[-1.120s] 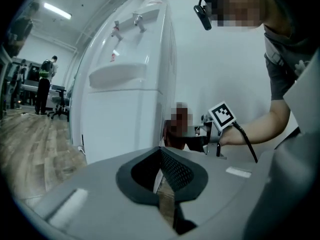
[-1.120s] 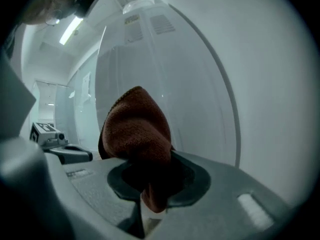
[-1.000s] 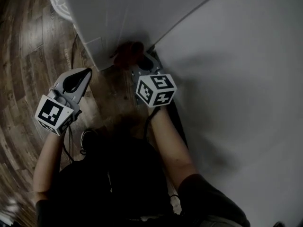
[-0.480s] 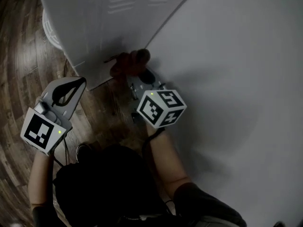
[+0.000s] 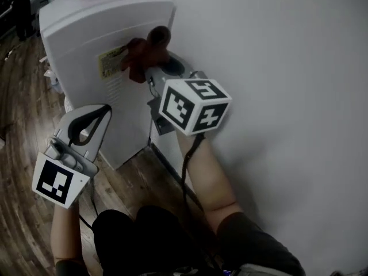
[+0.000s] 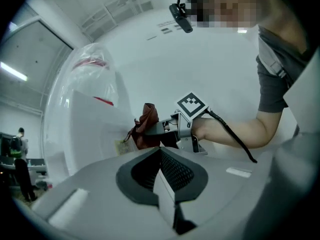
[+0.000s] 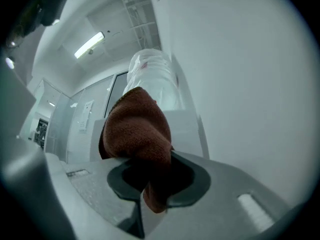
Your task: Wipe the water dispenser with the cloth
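Observation:
The white water dispenser [image 5: 98,45] stands against the wall, its clear bottle [image 7: 152,79] on top. A rust-red cloth [image 5: 144,50] is bunched in my right gripper [image 5: 155,62], which is shut on it and holds it against the dispenser's upper side panel by a yellow label [image 5: 109,62]. The right gripper view shows the cloth [image 7: 137,134] pinched between the jaws. My left gripper [image 5: 86,117] hangs lower, in front of the dispenser's side, shut and holding nothing; from its view the cloth [image 6: 145,126] and the right gripper [image 6: 172,129] lie ahead.
A plain white wall [image 5: 276,96] runs along the right, close behind the right arm. Dark wood floor [image 5: 23,114] spreads to the left. A black cable [image 5: 187,160] trails from the right gripper. A person [image 6: 17,159] stands far off at the left.
The right gripper has carried the cloth up the dispenser's side from near its base to the upper panel. The head view tilted up, and the left gripper stayed low.

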`<move>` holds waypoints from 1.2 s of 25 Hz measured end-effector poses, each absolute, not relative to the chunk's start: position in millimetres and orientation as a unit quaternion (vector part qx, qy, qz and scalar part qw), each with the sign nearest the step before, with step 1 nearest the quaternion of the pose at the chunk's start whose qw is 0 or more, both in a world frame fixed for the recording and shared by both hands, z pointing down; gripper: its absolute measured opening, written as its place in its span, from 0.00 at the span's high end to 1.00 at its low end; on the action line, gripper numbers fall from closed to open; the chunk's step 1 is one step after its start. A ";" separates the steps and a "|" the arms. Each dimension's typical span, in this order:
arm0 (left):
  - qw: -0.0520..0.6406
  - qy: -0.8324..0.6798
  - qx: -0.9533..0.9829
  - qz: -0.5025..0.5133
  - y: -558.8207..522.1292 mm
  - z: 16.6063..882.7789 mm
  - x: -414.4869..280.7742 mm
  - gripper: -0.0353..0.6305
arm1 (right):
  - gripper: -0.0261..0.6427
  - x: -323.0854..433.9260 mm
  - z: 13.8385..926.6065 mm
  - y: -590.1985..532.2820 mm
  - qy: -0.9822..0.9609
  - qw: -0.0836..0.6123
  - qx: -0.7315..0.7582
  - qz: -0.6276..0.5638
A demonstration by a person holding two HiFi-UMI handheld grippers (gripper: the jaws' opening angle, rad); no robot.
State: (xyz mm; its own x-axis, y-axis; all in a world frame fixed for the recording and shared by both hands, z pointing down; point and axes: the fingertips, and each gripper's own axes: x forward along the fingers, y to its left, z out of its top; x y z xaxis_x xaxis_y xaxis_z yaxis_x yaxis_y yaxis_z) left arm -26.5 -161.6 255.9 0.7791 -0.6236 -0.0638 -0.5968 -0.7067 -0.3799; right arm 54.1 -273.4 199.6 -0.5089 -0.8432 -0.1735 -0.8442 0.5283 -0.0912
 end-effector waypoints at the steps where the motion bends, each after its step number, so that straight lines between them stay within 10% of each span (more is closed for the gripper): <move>1: 0.193 0.334 -0.922 -0.024 -164.9 240.2 -23.9 0.92 | 0.86 56.4 180.2 -276.9 0.866 0.097 -0.490 0.014; 11: 0.168 0.317 -0.933 -0.016 -174.2 247.8 -0.7 0.92 | 0.86 68.1 201.5 -305.7 0.858 0.057 -0.510 -0.010; 30: -0.090 0.213 -0.971 -0.062 -157.6 548.8 -1.8 0.92 | 0.86 76.6 609.5 -310.8 0.766 -0.137 -0.562 -0.279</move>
